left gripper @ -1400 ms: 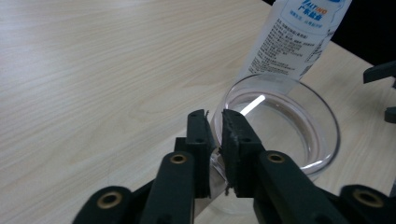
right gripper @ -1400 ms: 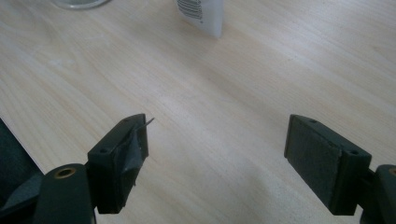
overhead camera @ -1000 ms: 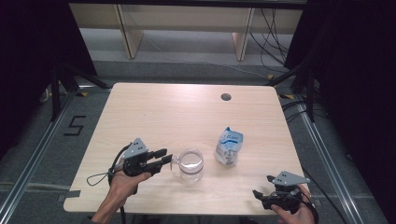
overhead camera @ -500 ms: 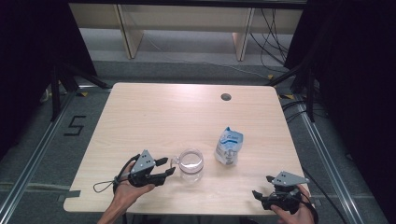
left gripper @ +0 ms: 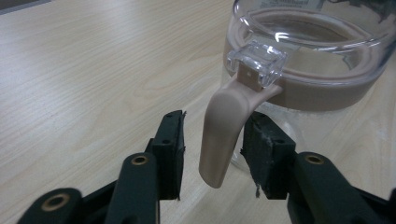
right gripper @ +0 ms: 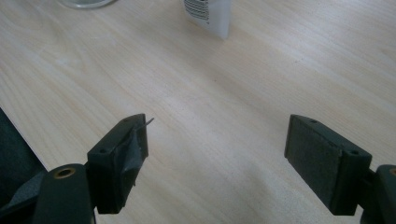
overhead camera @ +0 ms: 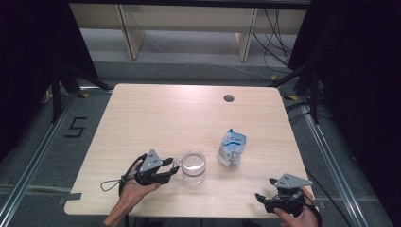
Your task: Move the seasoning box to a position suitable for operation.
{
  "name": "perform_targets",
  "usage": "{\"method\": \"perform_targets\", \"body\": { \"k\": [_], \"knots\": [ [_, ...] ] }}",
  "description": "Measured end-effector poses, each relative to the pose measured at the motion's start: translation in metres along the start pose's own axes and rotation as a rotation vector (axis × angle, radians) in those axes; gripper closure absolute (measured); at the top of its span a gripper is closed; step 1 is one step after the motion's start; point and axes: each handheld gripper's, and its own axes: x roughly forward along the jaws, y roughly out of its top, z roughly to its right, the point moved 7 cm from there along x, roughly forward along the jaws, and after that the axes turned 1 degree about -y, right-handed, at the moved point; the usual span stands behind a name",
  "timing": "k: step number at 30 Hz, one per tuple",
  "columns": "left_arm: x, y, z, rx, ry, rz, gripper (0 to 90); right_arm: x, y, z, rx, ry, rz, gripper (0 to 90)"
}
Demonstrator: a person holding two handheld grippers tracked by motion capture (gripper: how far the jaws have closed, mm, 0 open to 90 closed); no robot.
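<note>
High view: pouch point(overhead camera: 232, 148) stands just beside jug point(overhead camera: 194, 166).

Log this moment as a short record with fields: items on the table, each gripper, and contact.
surface: light wooden table
item in hand: clear glass jug with a beige handle
other item: white and blue pouch, standing right of the jug
left gripper: jaws have just been closing, handle between the fingers, gap on one side
right gripper: open, nothing between its fingers, resting near the table's front right corner
</note>
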Motion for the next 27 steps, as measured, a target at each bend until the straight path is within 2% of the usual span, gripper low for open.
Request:
{"method": "perform_targets", "body": {
  "k": [2,5,8,10,11,17,18,25,27],
  "knots": [
    [0.003,0.0,0.003,-0.007,-0.01,0.002,62.6,0.0,0.0,0.0,0.001,0.0,0.001,22.2],
    [0.003,0.001,0.004,0.023,-0.007,0.005,73.3,0.0,0.0,0.0,0.0,0.002,0.001,22.2],
    [0.002,0.0,0.004,0.037,-0.011,0.001,74.0,0.0,0.001,-0.001,0.0,0.01,0.004,22.2],
    [0.002,0.0,0.008,0.027,-0.026,0.005,74.1,0.0,0.001,-0.001,0.0,0.01,0.004,22.2],
    [0.002,0.0,0.008,0.045,-0.026,0.002,74.1,0.0,0.001,-0.001,0.0,0.01,0.003,22.2],
    [0.003,0.001,0.022,0.056,-0.051,-0.006,74.1,0.0,0.001,-0.001,0.0,0.01,0.003,22.2],
    [0.004,0.001,0.027,0.069,-0.062,-0.008,74.0,0.002,0.001,0.0,-0.02,0.013,0.011,22.2],
    [0.005,0.002,0.037,0.068,-0.079,-0.016,73.9,0.001,0.0,0.0,-0.004,0.017,0.008,22.2],
    [0.005,0.002,0.038,0.078,-0.085,-0.017,73.9,0.001,0.0,0.0,-0.004,0.018,0.008,22.2]
  ]
}}
